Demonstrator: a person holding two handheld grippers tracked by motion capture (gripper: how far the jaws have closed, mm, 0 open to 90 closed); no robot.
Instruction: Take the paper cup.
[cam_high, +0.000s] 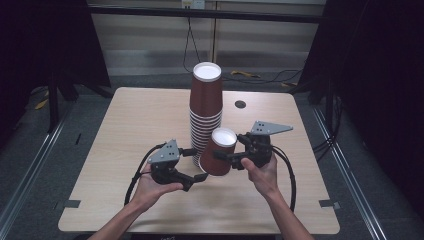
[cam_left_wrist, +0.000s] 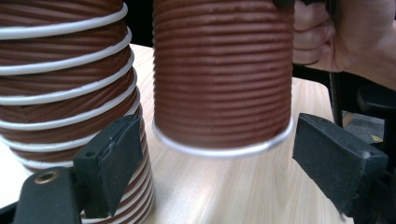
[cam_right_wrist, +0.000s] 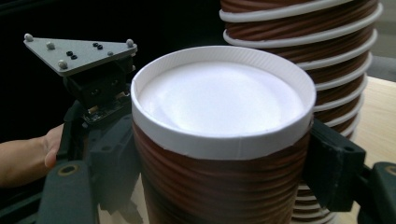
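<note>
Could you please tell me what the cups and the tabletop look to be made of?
Cup and stack: likely paper, going by the matte brown ribbed walls, white rolled rims and white base. Table: probably wood-look laminate, pale with a faint printed grain and a smooth, even surface.

In the left gripper view the single cup (cam_left_wrist: 223, 74) between the jaws loses its upper part past the top edge; the stack (cam_left_wrist: 65, 93) beside it is likewise cut off.
</note>
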